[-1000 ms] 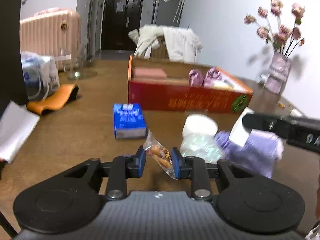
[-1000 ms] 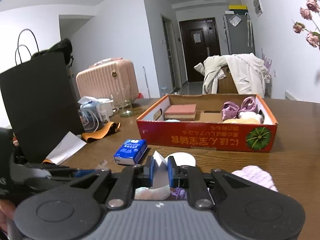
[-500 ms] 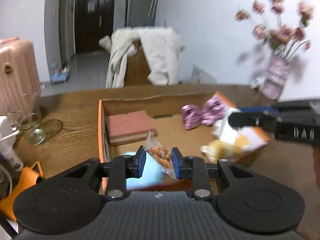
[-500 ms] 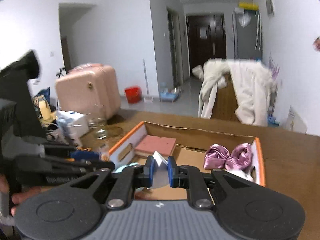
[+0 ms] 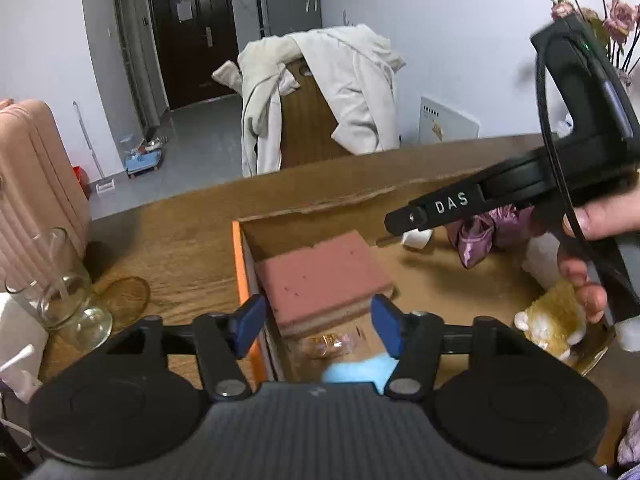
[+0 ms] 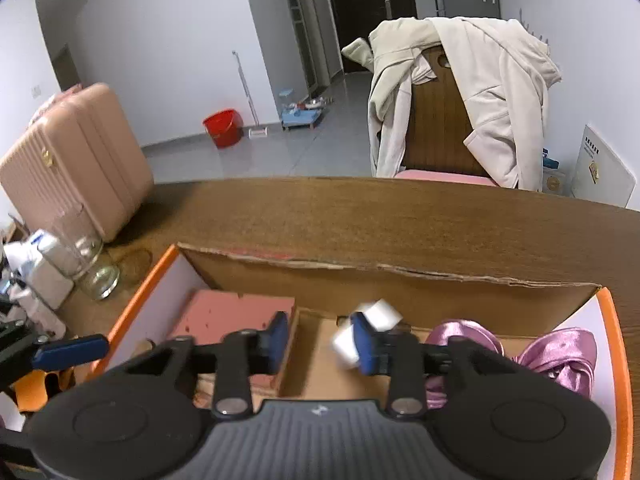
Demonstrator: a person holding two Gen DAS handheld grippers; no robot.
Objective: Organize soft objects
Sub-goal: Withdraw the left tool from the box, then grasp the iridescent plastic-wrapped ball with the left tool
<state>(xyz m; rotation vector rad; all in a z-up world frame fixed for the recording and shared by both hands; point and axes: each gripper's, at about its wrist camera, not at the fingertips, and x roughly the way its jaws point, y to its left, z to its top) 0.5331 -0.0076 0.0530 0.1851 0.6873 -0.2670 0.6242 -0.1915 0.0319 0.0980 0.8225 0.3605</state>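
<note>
Both grippers are now hanging over the cardboard box instead of the open counter where they were a second ago, and both sets of jaws have just been opening. So this is the drop-off moment, I'd say.

Left gripper: jaws are standing apart with nothing between them. The snack packet it was carrying is now lying on the box floor just below and between the jaws, right against the near edge of the pink sponge. A light blue soft thing is sitting just under the right-hand jaw, and I can't tell what it is.

Right gripper: jaws are parted too. The white tissue pack is blurred and sitting right at its right-hand jaw, tilted, looking like it's mid-drop rather than pinched. Can't say for sure whether it's still touching that pad. A purple satin bow is lying off to the right of those jaws, and a yellow plush toy is showing in the left view beneath the person's hand.

Progress-wise, the box is filling up nicely: sponge, bow, plush, blue thing, now the snack and seemingly the tissues. Whatever is left out on the counter isn't showing in these views, so I'm guessing there's more to fetch but can't confirm.
</note>
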